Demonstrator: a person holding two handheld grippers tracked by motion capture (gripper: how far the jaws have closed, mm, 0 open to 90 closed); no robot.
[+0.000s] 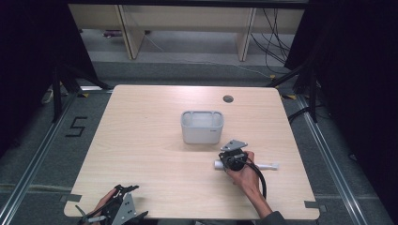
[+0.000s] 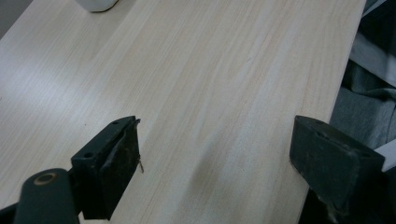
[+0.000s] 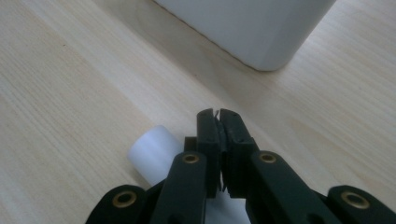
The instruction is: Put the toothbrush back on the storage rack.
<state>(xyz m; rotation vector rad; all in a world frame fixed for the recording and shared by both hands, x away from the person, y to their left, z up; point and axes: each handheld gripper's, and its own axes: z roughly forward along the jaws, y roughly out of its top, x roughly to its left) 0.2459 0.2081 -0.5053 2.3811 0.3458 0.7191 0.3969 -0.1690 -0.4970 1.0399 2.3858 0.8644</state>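
The long white plastic tube (image 1: pixel 270 166) lies flat on the pale wooden table (image 1: pixel 155 154), directly under the right gripper (image 3: pixel 218 113). In the right gripper view its round capped end (image 3: pixel 154 151) comes out to the left of the jaws, which are pressed together with nothing between them. So this gripper is closed and empty; it sits on top of the tube, not around it. Just ahead of it stands the grey plastic rectangular container (image 1: pixel 202 126), near but not touching.

To do the pick well, I think the jaws should first be opened, then lowered on both sides of the tube near its middle, across its length, so that it does not roll away.

The left gripper (image 2: pixel 215 163) rests at the near table edge, jaws wide apart, holding nothing. The middle of the tube is hidden by the right gripper and hand (image 1: pixel 246 176), and the inside of the container is hard to see.
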